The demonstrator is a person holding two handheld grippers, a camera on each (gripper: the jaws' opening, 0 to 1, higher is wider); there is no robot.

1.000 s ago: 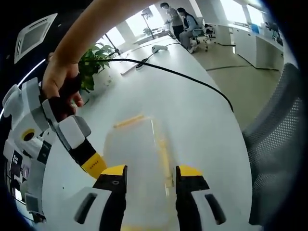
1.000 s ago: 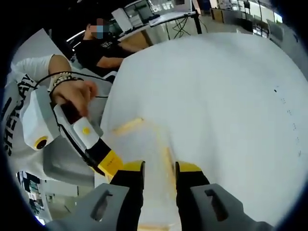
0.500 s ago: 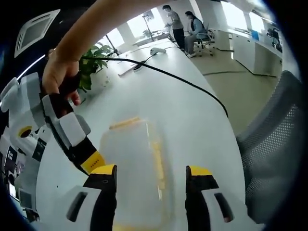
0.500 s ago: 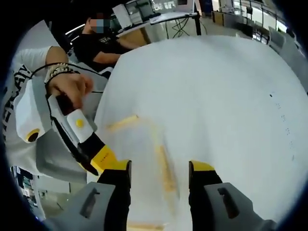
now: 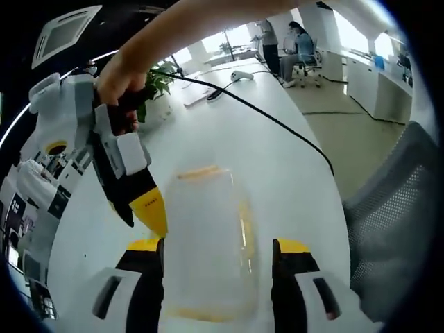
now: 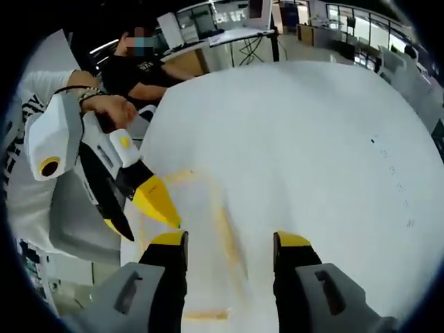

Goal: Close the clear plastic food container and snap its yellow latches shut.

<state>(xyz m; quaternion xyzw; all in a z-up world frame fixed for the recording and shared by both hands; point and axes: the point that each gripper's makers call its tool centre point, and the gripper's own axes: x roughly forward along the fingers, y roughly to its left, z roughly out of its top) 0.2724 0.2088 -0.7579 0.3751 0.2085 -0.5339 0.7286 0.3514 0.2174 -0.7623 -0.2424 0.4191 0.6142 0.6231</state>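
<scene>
- Right now, in the left gripper view, the clear rectangular plastic food container (image 5: 208,243) lies flat on the white table (image 5: 291,159), its lid on, between the two spread yellow-tipped jaws of the left gripper (image 5: 216,246) — neither jaw visibly grips it.
- Yellow latches (image 5: 198,171) show along its far end, its right long side and its near end.
- From the upper left, the right gripper (image 5: 149,211) angles down beside the container's left edge, its yellow tip just beside the lid; a hand (image 5: 128,80) holds its handle.
- In the right gripper view, the right gripper's (image 6: 227,243) jaws stand apart over the faintly visible container (image 6: 194,243).
- To the left, the left gripper (image 6: 156,201) points its yellow tip at the container's left side — contact cannot be told.
- A black cable (image 5: 263,114) runs across the table, and a grey mesh chair (image 5: 395,208) stands at the right.
</scene>
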